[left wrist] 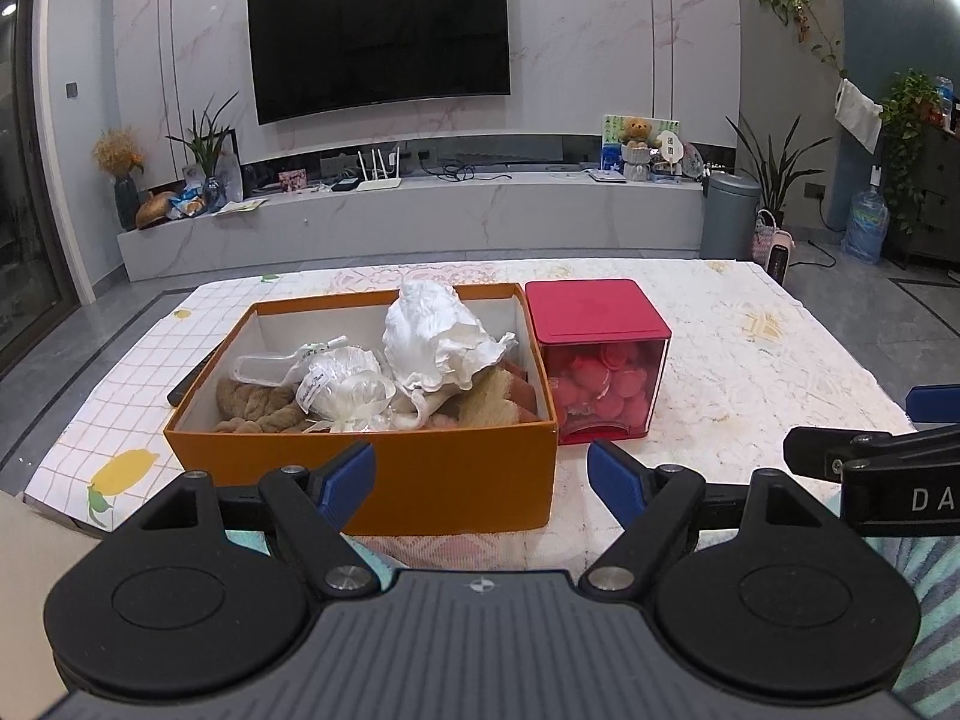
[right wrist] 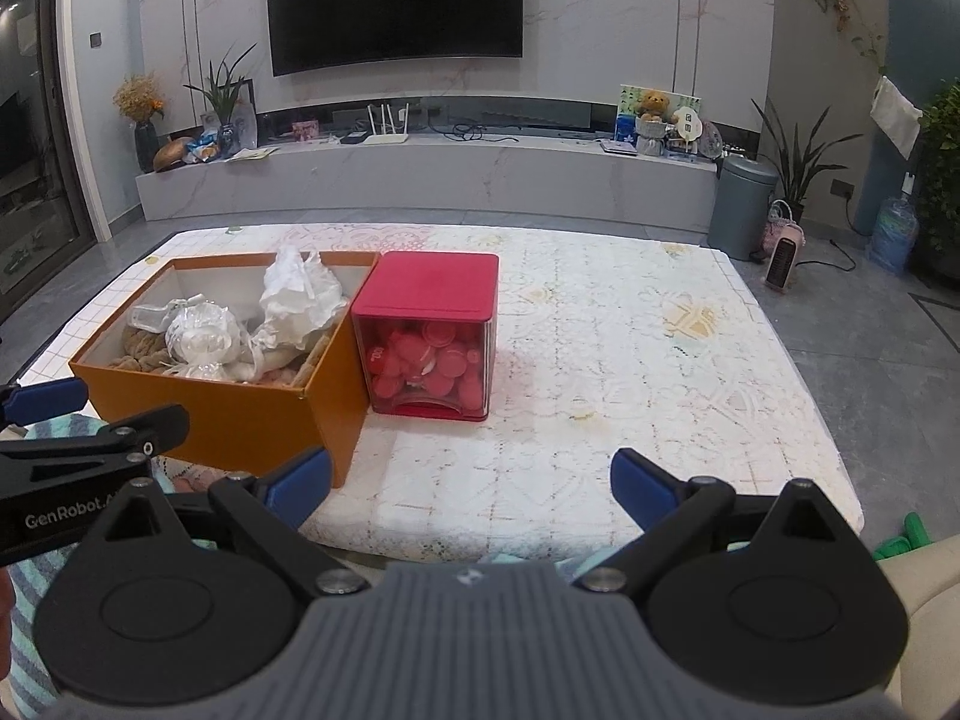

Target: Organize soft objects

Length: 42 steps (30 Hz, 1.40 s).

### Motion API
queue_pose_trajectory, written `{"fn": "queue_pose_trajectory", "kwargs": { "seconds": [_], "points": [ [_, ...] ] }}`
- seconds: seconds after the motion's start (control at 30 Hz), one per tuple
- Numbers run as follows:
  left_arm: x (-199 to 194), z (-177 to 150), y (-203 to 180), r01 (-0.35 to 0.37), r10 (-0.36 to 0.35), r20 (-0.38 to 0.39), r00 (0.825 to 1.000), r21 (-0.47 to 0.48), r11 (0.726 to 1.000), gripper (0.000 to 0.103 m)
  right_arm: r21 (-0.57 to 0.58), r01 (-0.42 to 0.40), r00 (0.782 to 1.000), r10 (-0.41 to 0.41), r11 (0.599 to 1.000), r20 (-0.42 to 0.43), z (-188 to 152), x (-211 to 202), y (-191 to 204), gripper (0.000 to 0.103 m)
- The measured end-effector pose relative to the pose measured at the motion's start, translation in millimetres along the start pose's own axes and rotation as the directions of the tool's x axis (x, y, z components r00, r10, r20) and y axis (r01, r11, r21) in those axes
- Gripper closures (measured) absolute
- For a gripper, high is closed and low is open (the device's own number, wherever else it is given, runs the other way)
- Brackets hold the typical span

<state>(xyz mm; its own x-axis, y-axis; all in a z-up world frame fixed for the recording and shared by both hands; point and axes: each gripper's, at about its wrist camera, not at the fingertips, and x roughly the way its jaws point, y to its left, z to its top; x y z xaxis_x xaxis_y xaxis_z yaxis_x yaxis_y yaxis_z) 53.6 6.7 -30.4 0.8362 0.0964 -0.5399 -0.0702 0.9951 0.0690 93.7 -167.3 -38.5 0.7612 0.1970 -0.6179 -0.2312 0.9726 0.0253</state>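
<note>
While the left wrist view looks forward over the surface [left wrist: 750,324], which wears a pale patterned cloth, the left claw [left wrist: 481,483] stands wide with nothing between its blue fingertips [left wrist: 345,480]. Just beyond them sits an orange box [left wrist: 372,474], open at the top and filled with soft things: a crumpled white cloth [left wrist: 441,336] piled highest toward the right rear, a white mesh pouch [left wrist: 345,387] in the middle, and a brown knitted piece [left wrist: 258,405] low at the left. Touching the box's right wall is a red-lidded clear container [left wrist: 600,360] full of round red pieces. At the right edge, part of the other claw's black frame and one blue tip show. Against the far wall hangs a dark television [left wrist: 381,36] above a long marble ledge. From the right wrist view, the right claw [right wrist: 471,483] also stands wide and empty, hovering over bare cloth near the surface's near edge [right wrist: 600,360]. The orange box [right wrist: 240,420] lies ahead to the left, its white cloth [right wrist: 300,294] and pouch [right wrist: 201,336] inside, and the red container [right wrist: 432,336] presses against its right side. A part of the left claw's frame crosses the lower left corner, in front of the box.
</note>
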Motion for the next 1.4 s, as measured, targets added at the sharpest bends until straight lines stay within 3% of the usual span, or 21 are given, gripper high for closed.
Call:
{"fn": "queue_pose_trajectory", "kwargs": {
  "seconds": [1.4],
  "points": [
    [-2.6,4.4,0.5,-0.005,0.005,-0.004,1.000,0.010,1.000,0.009,-0.023,0.007,1.000,-0.007,1.000,-0.001,2.3,0.7,3.1,0.005]
  ]
}}
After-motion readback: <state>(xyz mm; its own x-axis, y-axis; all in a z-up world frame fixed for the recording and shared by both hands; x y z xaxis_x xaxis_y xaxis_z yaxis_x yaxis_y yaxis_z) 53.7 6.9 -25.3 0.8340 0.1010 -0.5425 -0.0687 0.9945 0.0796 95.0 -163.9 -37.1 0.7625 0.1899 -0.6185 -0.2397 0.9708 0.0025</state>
